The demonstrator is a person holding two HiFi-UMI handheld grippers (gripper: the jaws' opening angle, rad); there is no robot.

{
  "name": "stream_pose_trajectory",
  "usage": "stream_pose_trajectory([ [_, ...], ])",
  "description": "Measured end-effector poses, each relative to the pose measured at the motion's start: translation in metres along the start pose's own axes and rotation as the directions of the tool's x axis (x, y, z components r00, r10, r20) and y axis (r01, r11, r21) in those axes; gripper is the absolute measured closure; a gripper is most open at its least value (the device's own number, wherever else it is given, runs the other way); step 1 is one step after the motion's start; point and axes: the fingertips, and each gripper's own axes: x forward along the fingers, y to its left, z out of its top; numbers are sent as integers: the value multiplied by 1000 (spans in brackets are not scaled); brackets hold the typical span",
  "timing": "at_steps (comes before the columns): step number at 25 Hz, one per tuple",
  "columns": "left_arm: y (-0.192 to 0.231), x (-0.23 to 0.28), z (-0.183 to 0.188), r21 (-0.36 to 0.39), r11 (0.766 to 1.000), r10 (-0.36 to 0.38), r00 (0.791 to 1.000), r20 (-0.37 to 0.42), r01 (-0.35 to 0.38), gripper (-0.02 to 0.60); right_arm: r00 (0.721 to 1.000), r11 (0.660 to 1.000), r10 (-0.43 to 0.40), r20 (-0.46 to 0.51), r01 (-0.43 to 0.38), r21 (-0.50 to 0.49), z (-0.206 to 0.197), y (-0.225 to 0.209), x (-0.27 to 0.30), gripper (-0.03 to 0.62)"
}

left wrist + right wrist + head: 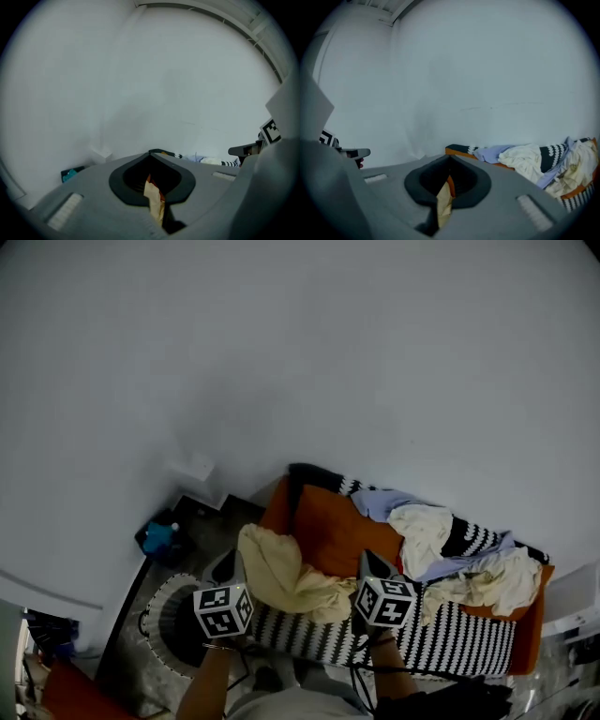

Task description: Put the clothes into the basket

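- My left hand-held gripper is clenched: its jaws are pressed together on a fold of the cream garment, which sticks out from between them.
- My right hand-held gripper is clamped just the same, with another fold of that cream cloth pinched between its jaws.
- In the head view the left gripper and the right gripper sit side by side, each with its marker cube facing me. The cream garment hangs slack between them, bunched higher at the left gripper.
- The garment sags over the near edge of the striped blanket, black and white, which lies across the front of the orange cushion.
- Further right on that cushion lies the pile of clothes: a white piece, a lavender one and another cream one, heaped together and touching.
- The round basket, with a patterned black-and-white rim, stands on the floor at my lower left, just beside the left gripper and left of the hanging garment. I cannot tell what is inside it.
- A teal object sits on the floor near the white wall, beyond the basket.
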Motion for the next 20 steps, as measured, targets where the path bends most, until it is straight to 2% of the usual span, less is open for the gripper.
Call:
stream_pose_trajectory([
  [3,21,-7,-16,-26,998,62,998,-19,-62,586,998,998,52,-38,-53,-34,-7,20,18,591],
  [6,44,-14,-37,-52,991,123,991,-56,-126,586,993,995,93,-67,-95,-25,-12,34,35,591],
  [11,81,-25,-58,-111,967,220,972,-86,-229,586,979,984,158,-132,-167,-65,-24,60,67,591],
  [20,118,-30,-79,-152,928,326,939,-109,-340,586,934,949,266,-237,-297,-104,-52,113,127,591],
])
